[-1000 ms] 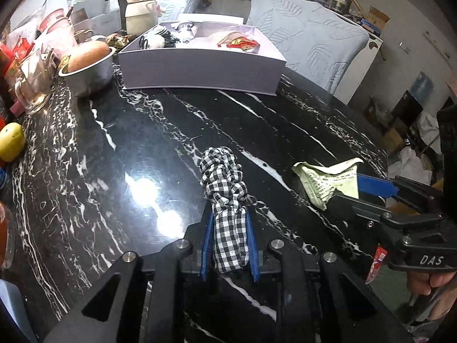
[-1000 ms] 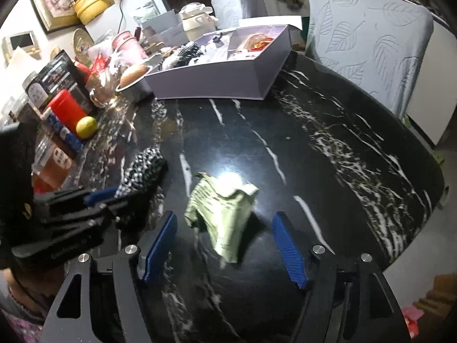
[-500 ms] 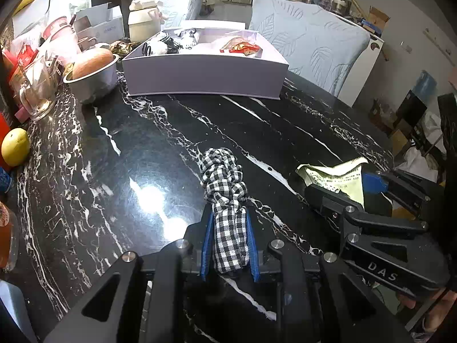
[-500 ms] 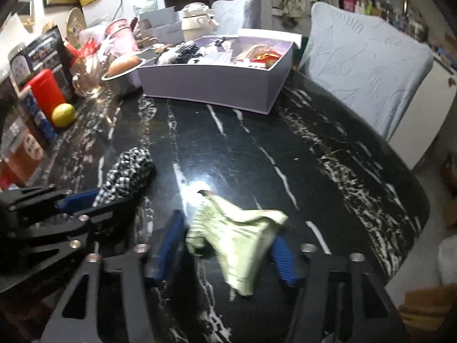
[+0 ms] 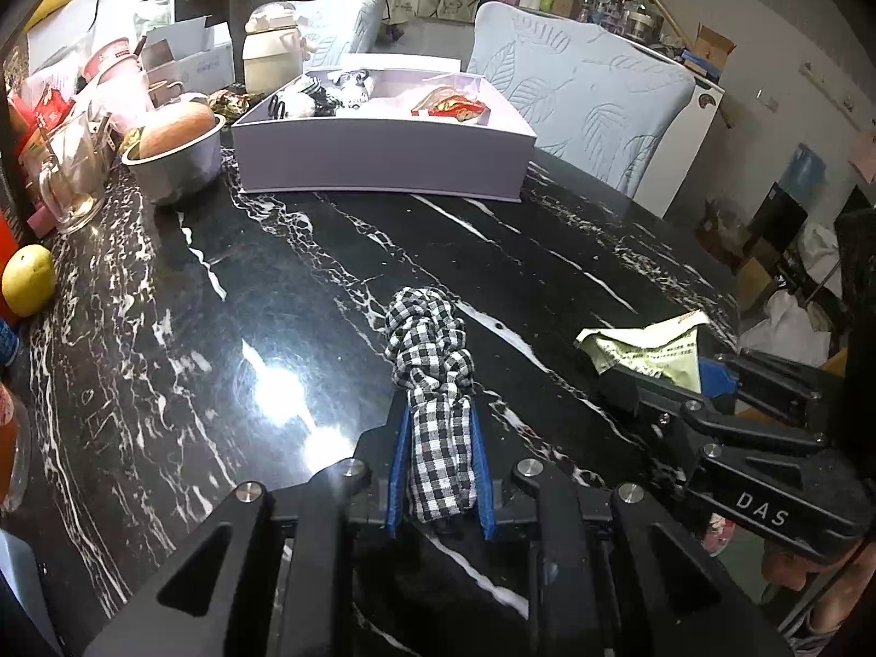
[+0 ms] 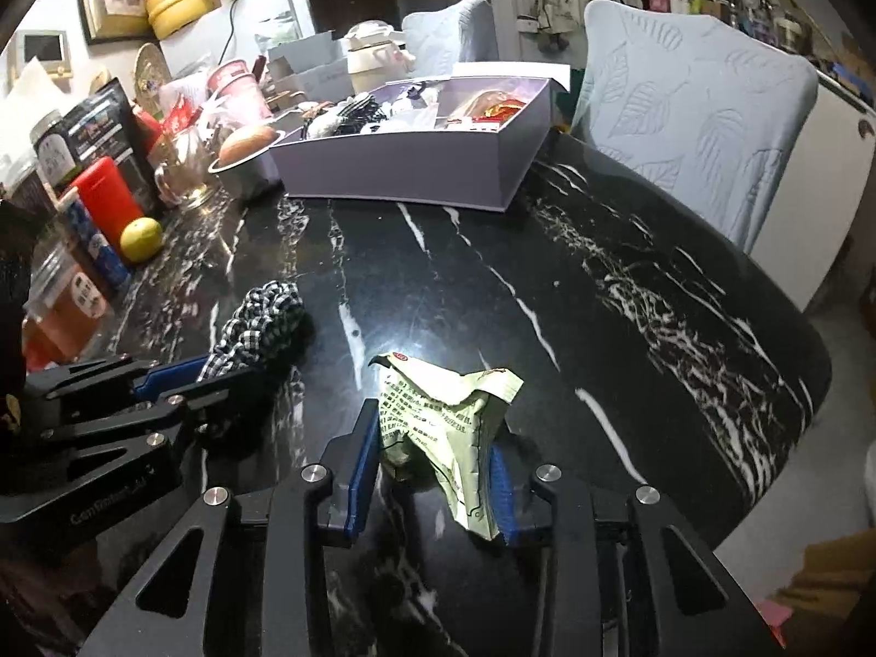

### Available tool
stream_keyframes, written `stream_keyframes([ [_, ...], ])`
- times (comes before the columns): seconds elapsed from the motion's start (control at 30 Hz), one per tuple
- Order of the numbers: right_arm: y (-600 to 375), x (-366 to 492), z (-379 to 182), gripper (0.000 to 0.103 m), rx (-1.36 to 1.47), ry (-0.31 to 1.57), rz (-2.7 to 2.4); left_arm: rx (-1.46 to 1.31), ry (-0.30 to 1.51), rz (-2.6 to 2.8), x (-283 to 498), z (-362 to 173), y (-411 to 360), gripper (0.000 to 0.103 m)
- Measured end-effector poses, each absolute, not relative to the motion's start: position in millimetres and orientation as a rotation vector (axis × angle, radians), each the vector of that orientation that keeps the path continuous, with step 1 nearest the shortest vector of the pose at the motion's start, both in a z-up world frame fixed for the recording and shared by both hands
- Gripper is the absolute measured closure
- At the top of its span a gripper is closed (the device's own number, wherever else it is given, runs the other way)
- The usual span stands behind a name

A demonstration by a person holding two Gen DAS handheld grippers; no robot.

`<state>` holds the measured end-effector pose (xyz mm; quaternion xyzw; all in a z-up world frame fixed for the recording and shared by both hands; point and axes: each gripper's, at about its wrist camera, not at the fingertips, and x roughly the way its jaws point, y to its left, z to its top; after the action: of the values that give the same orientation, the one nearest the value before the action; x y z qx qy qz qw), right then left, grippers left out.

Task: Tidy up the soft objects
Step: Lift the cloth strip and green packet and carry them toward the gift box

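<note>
My left gripper is shut on a black-and-white checked cloth, knotted and sticking out ahead over the black marble table. The cloth also shows in the right wrist view. My right gripper is shut on a crumpled pale green packet, also seen at the right of the left wrist view. A lavender box with soft items inside stands at the far side of the table, also in the right wrist view.
A metal bowl holding a round fruit, a glass jar, a yellow lemon and a red can crowd the table's left side. Pale blue chairs stand behind the table's far right edge.
My right gripper has closed on the green packet and lifted it slightly. Both grippers have risen a little; the left keeps holding the checked cloth.
</note>
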<state>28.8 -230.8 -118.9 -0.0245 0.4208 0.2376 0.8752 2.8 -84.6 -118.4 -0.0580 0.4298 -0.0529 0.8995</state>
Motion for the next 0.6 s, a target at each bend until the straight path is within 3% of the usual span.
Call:
stream_keyframes([
  [0.6, -241, -4, -88, 0.068, 0.005, 0.823, 0.62, -0.124, 0.788, -0.133, -30, -72, -99, 0.083],
])
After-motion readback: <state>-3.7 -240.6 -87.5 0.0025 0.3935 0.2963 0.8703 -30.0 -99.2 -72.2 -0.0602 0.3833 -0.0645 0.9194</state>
